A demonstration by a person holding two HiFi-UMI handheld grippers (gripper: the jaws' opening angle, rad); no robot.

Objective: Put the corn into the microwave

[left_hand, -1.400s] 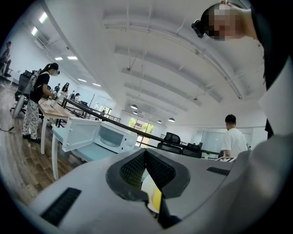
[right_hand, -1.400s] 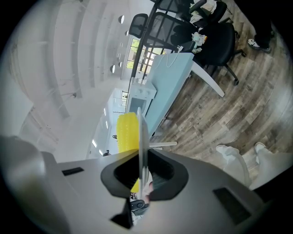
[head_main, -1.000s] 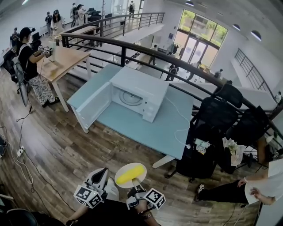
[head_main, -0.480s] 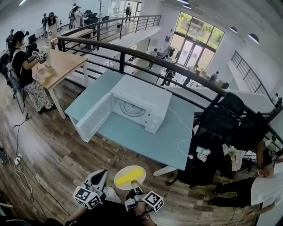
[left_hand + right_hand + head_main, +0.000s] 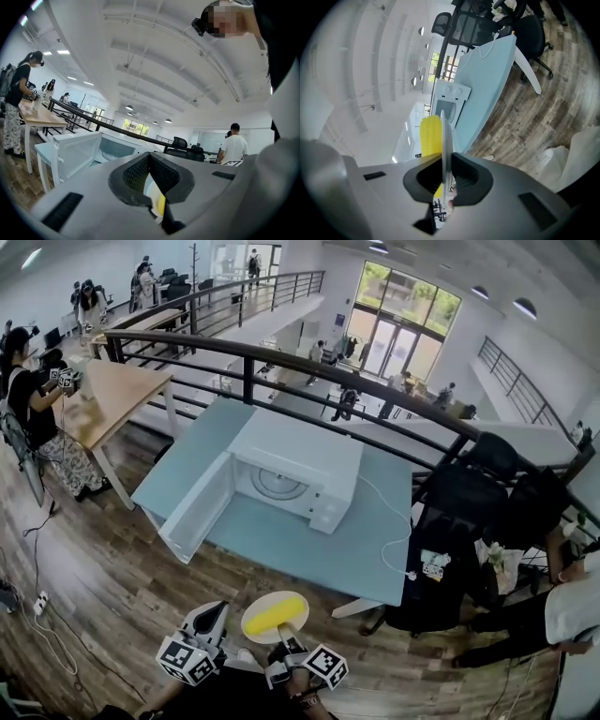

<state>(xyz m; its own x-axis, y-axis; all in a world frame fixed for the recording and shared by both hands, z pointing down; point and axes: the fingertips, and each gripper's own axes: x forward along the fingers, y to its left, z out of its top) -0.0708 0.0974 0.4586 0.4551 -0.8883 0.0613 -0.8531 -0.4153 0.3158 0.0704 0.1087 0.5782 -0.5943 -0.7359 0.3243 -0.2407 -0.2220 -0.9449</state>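
Note:
A yellow corn cob (image 5: 275, 612) lies on a round cream plate (image 5: 265, 600) at the bottom of the head view. My right gripper (image 5: 284, 630) is shut on the plate's near rim; in the right gripper view the plate (image 5: 446, 136) stands edge-on between the pads with the corn (image 5: 429, 136) to its left. My left gripper (image 5: 216, 613) hangs just left of the plate, jaws closed together (image 5: 149, 161) with nothing gripped. Ahead stands the white microwave (image 5: 300, 460), its door (image 5: 195, 507) swung open to the left and the turntable visible inside.
The microwave rests on a light blue table (image 5: 309, 549), its cable trailing off to the right. Black office chairs (image 5: 450, 521) stand at the table's right, a black railing (image 5: 281, 357) behind it. A person sits at the far right, others stand around a wooden desk (image 5: 103, 395) at the left.
The table and microwave have shifted nearer and a little left in the head view. Both grippers and the plate with the corn hold the same pose relative to each other.

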